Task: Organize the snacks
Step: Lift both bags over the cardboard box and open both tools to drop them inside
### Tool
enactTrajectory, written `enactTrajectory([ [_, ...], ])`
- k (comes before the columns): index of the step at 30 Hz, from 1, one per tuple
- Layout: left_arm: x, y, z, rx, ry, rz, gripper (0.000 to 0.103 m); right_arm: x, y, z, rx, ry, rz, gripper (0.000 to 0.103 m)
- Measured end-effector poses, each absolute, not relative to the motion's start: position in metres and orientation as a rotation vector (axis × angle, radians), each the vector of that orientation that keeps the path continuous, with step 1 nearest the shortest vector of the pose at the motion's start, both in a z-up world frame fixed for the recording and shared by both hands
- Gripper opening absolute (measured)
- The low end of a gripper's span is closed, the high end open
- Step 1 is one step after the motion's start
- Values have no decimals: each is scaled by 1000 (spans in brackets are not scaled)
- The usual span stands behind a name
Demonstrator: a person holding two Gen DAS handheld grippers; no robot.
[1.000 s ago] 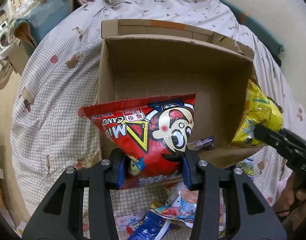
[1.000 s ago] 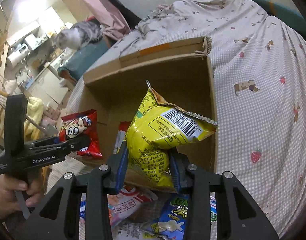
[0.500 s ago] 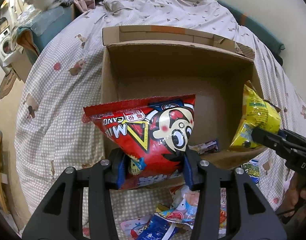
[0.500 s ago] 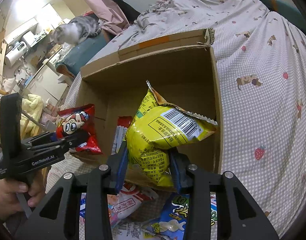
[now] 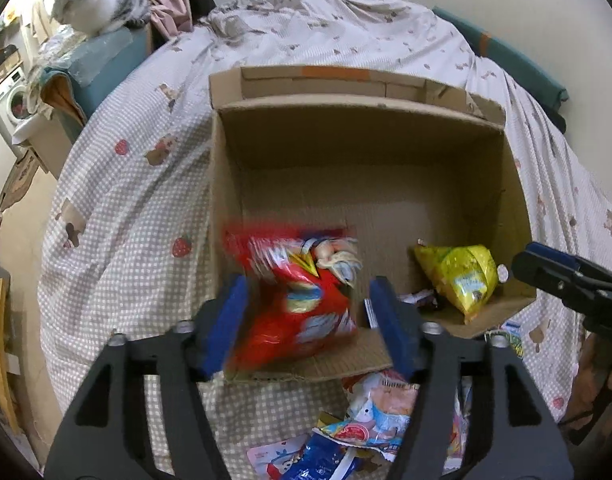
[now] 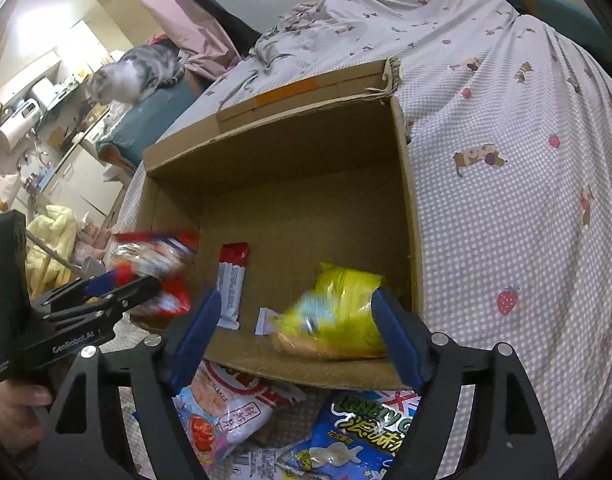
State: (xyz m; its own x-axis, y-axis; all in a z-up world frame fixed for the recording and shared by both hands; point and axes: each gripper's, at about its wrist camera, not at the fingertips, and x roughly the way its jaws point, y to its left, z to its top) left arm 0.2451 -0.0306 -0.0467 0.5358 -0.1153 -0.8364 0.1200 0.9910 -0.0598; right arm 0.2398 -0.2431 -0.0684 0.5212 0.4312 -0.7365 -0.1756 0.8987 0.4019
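Observation:
An open cardboard box (image 5: 361, 152) (image 6: 290, 160) lies on the bed. My left gripper (image 5: 307, 320) is open; a red snack bag (image 5: 302, 292), blurred, drops between its jaws over the box's near left edge. It also shows in the right wrist view (image 6: 154, 264). My right gripper (image 6: 296, 328) is open; a yellow snack bag (image 6: 337, 316) falls, blurred, into the box's near right corner, and shows in the left wrist view (image 5: 461, 276). A red-and-white bar (image 6: 232, 288) lies on the box floor.
Several loose snack packs (image 5: 365, 420) (image 6: 290, 428) lie on the checked bedspread (image 6: 505, 200) in front of the box. A grey-white cat (image 5: 98, 0) sits on a teal surface at the far left. The bed's edge drops off to the left.
Both grippers have opened and let go of their bags. The red bag and the yellow bag are falling into the box. Both cameras have risen a little above the box.

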Motion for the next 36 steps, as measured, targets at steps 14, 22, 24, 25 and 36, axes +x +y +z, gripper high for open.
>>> enactTrajectory([
  [14, 235, -24, -37, -10, 929, -135, 83, 238, -240, -52, 288, 892, 363, 93],
  [22, 215, -28, -26, 0, 879, -187, 83, 217, -237, -35, 285, 828, 371, 93],
  [24, 213, -25, -23, -13, 882, -182, 83, 213, -238, -34, 289, 833, 364, 93],
  [25, 211, -21, -21, -26, 883, -174, 83, 210, -237, -33, 290, 834, 363, 93],
  [36, 177, -3, 9, -109, 796, -143, 101, 169, -241, -26, 298, 836, 317, 93],
])
